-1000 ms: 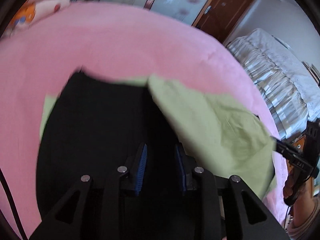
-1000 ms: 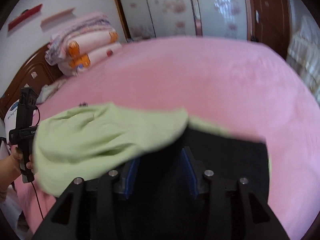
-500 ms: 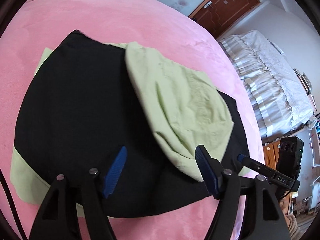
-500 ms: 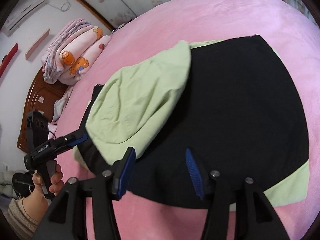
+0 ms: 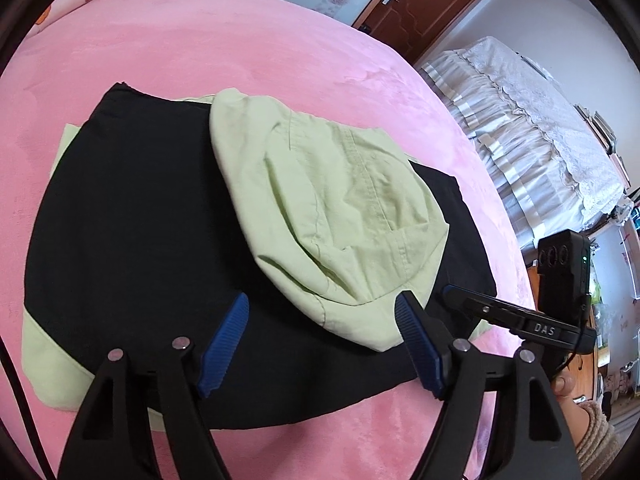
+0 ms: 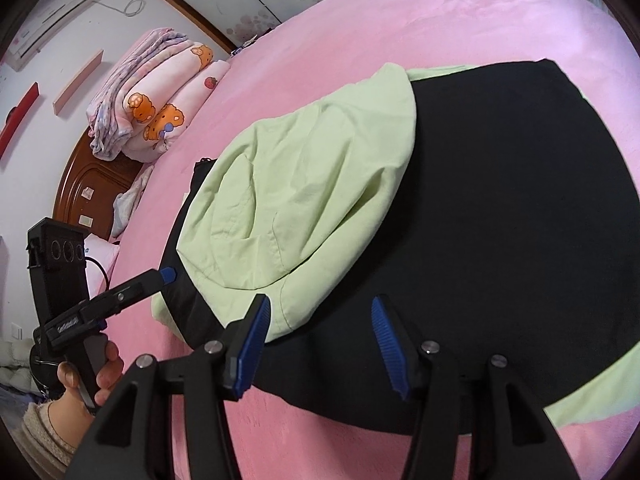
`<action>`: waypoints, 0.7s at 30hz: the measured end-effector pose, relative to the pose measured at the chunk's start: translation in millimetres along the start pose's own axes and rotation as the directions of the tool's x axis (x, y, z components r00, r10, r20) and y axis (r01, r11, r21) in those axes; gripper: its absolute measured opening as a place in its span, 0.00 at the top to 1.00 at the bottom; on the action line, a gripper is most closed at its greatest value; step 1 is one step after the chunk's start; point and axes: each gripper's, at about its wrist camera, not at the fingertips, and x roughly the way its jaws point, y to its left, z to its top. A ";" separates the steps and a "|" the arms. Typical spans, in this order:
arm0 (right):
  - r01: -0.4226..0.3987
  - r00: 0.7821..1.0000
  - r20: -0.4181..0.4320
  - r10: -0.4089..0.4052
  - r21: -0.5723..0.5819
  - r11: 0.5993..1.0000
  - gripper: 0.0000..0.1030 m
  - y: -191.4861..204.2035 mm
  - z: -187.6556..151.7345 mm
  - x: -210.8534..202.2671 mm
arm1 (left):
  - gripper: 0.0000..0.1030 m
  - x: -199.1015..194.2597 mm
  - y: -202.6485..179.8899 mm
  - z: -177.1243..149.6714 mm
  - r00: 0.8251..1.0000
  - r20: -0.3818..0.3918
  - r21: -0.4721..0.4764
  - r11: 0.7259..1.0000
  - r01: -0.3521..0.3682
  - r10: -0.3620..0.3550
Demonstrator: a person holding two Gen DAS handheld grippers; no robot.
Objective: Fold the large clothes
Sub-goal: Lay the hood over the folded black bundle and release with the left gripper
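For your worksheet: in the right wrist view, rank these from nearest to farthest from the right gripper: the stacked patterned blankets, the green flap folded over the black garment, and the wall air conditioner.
Measured from the right gripper:
1. Green flap, just ahead, lying on the black garment.
2. Stacked blankets, far left on the pink bed.
3. Air conditioner, top left, on the wall.

Your left black two-finger gripper with blue ribbed pads (image 5: 322, 344): tilted downward, jaws set wide apart and just been opening, nothing between the pads. Your right black two-finger gripper with blue ribbed pads (image 6: 320, 346): tilted downward, jaws parted about halfway after opening, nothing gripped. Your left hand (image 6: 86, 380): wrapped around its gripper's handle, cream knitted cuff at the wrist. Your right hand (image 5: 576, 400): partly visible at its handle, thumb showing, same knitted cuff.
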 end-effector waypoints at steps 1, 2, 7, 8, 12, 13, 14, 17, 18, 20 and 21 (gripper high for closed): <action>-0.004 1.000 0.001 0.004 0.000 1.000 0.49 0.2 0.8 2.2 | 0.28 -6.8 8.7 -3.3 1.000 -0.001 0.000 1.000 0.004 -0.004; -0.007 1.000 0.000 0.007 0.001 1.000 0.49 0.6 2.0 4.9 | 0.28 -5.7 9.8 -3.1 1.000 -0.003 -0.004 1.000 0.008 -0.008; -0.033 0.999 0.001 0.033 0.019 0.999 0.49 1.0 7.5 19.8 | 0.28 4.6 22.1 -2.7 0.999 0.002 -0.062 0.997 0.050 -0.049; -0.039 0.999 0.001 0.039 0.023 0.999 0.49 1.3 8.2 23.2 | 0.29 8.2 24.8 -2.8 0.998 0.006 -0.083 0.995 0.062 -0.062; -0.041 0.999 0.000 0.041 0.029 0.999 0.51 5.2 8.5 36.6 | 0.74 27.0 33.5 -5.7 0.991 0.018 -0.172 0.976 0.135 -0.134; -0.055 0.998 -0.003 0.056 0.022 0.998 0.67 8.0 8.0 39.1 | 0.83 29.6 34.7 -6.5 0.992 0.017 -0.190 0.973 0.129 -0.128; -0.066 0.998 -0.007 0.066 0.009 0.998 0.81 11.6 7.4 40.8 | 0.88 29.7 35.5 -8.1 0.991 0.030 -0.204 0.970 0.133 -0.129; -0.139 0.990 0.025 0.138 0.039 0.989 0.94 16.7 4.7 28.9 | 0.93 15.2 26.8 -14.6 0.984 0.092 -0.193 0.967 0.167 -0.152; -0.209 0.977 0.044 0.206 0.081 0.974 0.95 15.7 2.0 21.2 | 0.93 8.4 23.1 -17.7 0.981 0.110 -0.180 0.968 0.177 -0.159; -0.289 0.956 0.097 0.278 0.128 0.949 0.95 12.3 -5.7 9.3 | 0.93 1.6 19.2 -25.1 0.979 0.127 -0.158 0.971 0.178 -0.158; -0.290 0.955 0.106 0.277 0.141 0.947 0.95 9.2 -9.7 9.9 | 0.93 3.8 21.3 -29.0 0.984 0.120 -0.157 0.976 0.152 -0.134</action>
